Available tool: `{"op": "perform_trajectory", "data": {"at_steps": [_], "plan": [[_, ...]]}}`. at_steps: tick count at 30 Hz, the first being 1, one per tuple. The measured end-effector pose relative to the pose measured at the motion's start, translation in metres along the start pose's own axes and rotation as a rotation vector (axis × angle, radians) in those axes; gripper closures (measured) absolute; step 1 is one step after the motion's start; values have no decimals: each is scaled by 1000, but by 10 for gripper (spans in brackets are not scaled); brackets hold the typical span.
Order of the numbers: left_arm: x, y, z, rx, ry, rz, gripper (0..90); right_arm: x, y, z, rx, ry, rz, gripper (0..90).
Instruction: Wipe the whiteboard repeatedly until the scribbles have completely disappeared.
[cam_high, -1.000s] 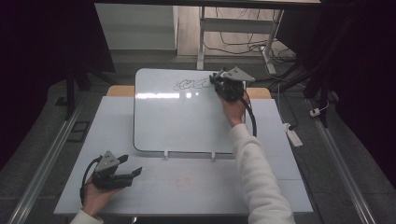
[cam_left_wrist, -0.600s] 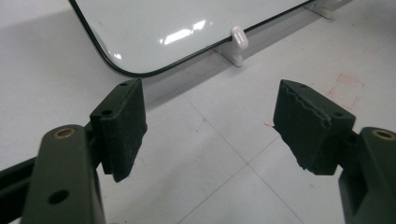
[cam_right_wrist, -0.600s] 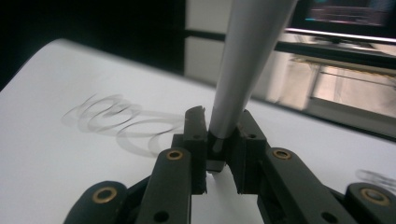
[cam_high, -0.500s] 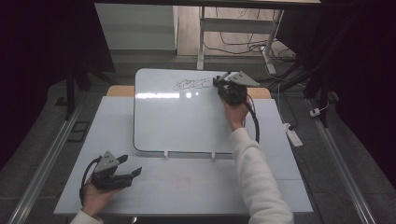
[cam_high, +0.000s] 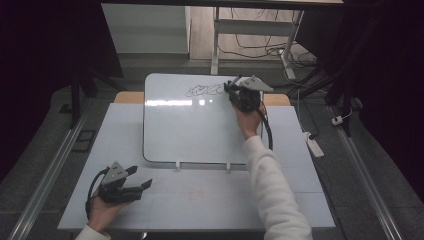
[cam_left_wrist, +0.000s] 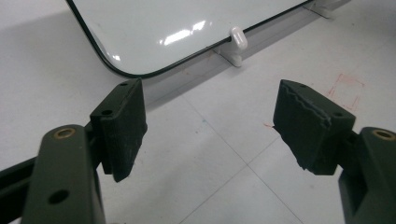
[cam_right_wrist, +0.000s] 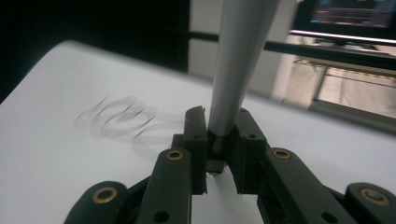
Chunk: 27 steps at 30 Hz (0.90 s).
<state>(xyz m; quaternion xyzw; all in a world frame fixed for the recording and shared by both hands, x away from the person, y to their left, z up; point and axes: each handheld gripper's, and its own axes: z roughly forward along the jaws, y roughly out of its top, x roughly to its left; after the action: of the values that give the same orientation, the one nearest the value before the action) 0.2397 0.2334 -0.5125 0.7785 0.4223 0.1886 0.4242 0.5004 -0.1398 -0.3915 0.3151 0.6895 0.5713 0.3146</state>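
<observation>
Right gripper (cam_high: 239, 89): its fingers (cam_right_wrist: 195, 140) are clamped tight on a grey marker (cam_right_wrist: 233, 70), over the far right part of the whiteboard (cam_high: 195, 130) beside the scribble (cam_high: 204, 90).
Left gripper (cam_high: 131, 181): fingers wide apart, nothing between them, resting on the counter (cam_high: 210, 200) near the board's near corner.
Slip risk: the marker looks gripped near one end, so pressing down could tilt it in the pads.
Board risk: with nothing holding the whiteboard, a hard stroke could shift it.
Smear risk: the sleeve (cam_high: 270, 190) may drag across fresh ink.

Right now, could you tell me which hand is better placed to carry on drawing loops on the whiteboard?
The right: the right gripper is shut on the marker beside the scribble on the whiteboard. The left gripper rests open, off the board.
</observation>
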Motion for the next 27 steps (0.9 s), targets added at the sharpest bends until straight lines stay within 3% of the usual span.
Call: {"op": "perform_trajectory", "data": {"at_steps": [2,3,6,7,8,11,13,17,18,19,22,23,24,25,26,27], "plan": [[1,0,-1,-3,4,2,263,-3,5,5,-8,-15,15,780],[2,0,-1,-4,3,0,263,1,5,7,-2,-8,-1,780],[4,0,0,-2,2,-3,263,19,2,12,40,70,-94,780],[4,0,0,0,1,-2,263,20,2,13,44,73,-112,780],[3,0,0,-1,2,0,263,17,4,13,41,70,-108,780],[2,0,-1,-6,3,1,263,-3,10,10,-14,-26,-2,780],[2,0,-1,-6,4,3,264,-3,10,11,-18,-29,17,780],[2,0,1,3,4,4,264,25,5,20,21,82,-79,780],[2,0,1,3,5,8,263,29,5,22,24,72,-104,780],[1,0,0,1,4,6,263,26,7,22,15,56,-96,780],[1,0,-3,-10,6,1,263,14,8,19,-22,-25,-14,781],[2,0,-3,-12,6,1,264,13,8,20,-29,-25,-2,780],[2,0,-2,-11,7,1,264,21,6,21,-18,7,-36,780],[3,0,-2,-11,5,0,264,21,6,21,-18,7,-36,780],[3,0,-1,-7,3,0,264,24,5,22,-7,41,-52,780],[3,0,-1,-5,3,3,264,28,4,23,14,69,-97,780]]}}
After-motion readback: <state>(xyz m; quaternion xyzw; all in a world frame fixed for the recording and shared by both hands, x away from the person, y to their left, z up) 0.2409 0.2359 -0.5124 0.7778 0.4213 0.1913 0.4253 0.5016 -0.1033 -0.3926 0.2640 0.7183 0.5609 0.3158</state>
